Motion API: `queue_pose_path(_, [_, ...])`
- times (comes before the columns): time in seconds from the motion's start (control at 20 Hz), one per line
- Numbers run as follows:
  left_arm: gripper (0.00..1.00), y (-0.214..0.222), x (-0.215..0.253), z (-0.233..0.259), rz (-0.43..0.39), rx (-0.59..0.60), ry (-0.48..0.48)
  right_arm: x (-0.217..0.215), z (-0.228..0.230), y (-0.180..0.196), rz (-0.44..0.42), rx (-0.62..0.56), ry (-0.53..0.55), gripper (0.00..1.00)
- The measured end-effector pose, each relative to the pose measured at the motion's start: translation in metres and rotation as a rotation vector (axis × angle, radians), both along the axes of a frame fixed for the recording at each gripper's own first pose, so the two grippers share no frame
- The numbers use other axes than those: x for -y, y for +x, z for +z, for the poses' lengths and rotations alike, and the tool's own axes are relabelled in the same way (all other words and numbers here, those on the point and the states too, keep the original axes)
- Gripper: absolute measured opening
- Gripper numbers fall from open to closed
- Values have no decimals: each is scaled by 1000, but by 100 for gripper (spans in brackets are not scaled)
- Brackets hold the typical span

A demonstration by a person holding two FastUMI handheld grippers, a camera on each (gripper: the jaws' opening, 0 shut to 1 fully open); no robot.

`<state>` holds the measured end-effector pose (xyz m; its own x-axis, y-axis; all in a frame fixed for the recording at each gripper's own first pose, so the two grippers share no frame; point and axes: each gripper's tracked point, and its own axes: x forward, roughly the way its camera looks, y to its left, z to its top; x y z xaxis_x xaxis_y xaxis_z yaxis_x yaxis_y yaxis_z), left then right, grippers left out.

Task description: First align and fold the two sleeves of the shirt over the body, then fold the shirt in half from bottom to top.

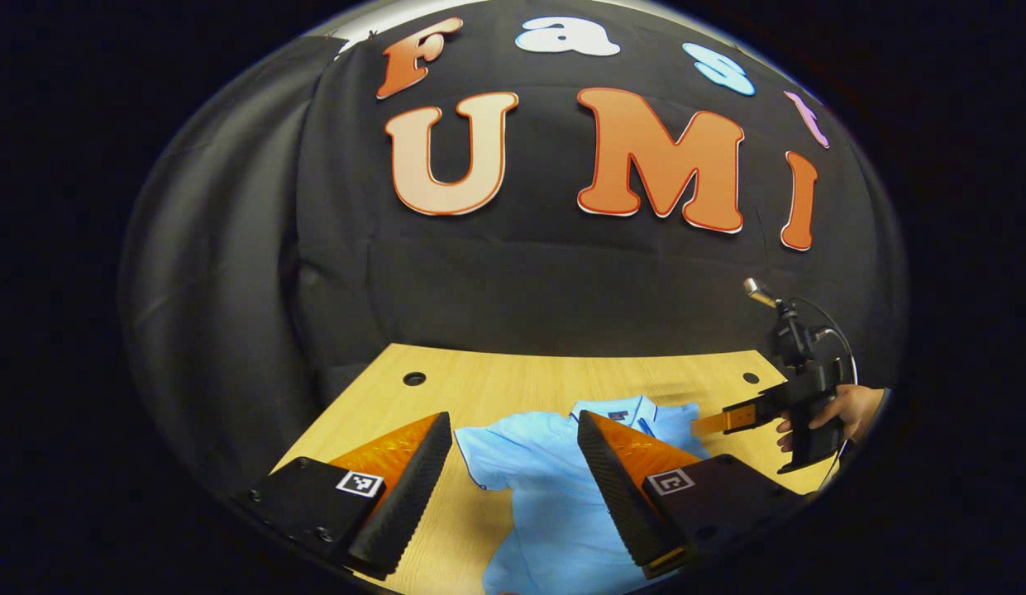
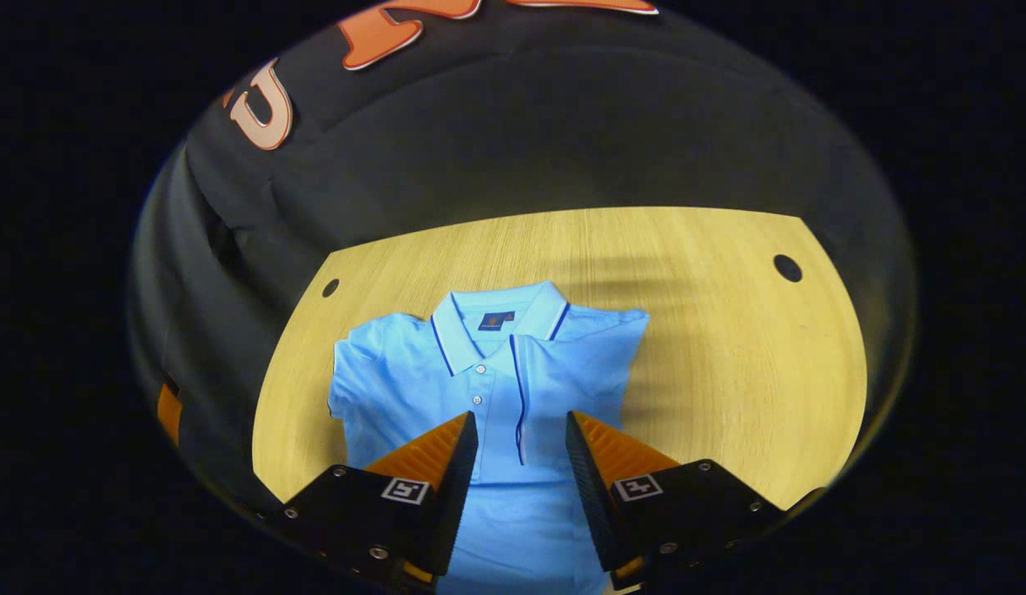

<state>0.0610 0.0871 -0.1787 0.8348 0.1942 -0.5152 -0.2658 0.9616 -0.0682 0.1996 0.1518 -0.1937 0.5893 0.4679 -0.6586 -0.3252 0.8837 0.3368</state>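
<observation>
A light blue polo shirt (image 2: 488, 372) lies flat on the wooden table (image 2: 711, 347), collar toward the far wall and front side up. In the right gripper view, its left short sleeve (image 2: 351, 372) sticks out, while its right side (image 2: 612, 347) ends in a straight edge with cloth lying over the body. My right gripper (image 2: 521, 421) hovers open over the shirt's lower chest, holding nothing. My left gripper (image 1: 513, 421) is open above the shirt (image 1: 546, 487), near its left sleeve (image 1: 479, 450). The right gripper (image 1: 727, 420), held by a hand (image 1: 843, 409), shows beyond the collar (image 1: 637, 409).
The table has round holes near its far corners (image 2: 331, 287) (image 2: 787, 268). Black cloth closes the booth behind the table and on the left. Bare wood (image 2: 727, 397) stretches to the right of the shirt.
</observation>
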Motion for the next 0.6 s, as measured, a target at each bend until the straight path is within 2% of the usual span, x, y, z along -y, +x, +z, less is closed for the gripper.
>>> queue_pose_path(0.15, [100,11,-11,-27,-44,-61,-75,15,7,-20,-64,13,1,77])
queue_pose_path(0.2, [100,17,-14,-36,-56,-83,-114,20,10,-26,-83,27,3,83])
queue_pose_path(0.3, [98,24,-20,-55,-80,-136,-167,31,23,-36,-128,97,8,92])
queue_pose_path(0.4, [96,32,-26,-73,-104,-176,-190,45,29,-47,-184,149,-16,96])
queue_pose_path(0.6, [99,41,-31,-123,-162,-312,-249,65,34,-71,-290,183,-43,98])
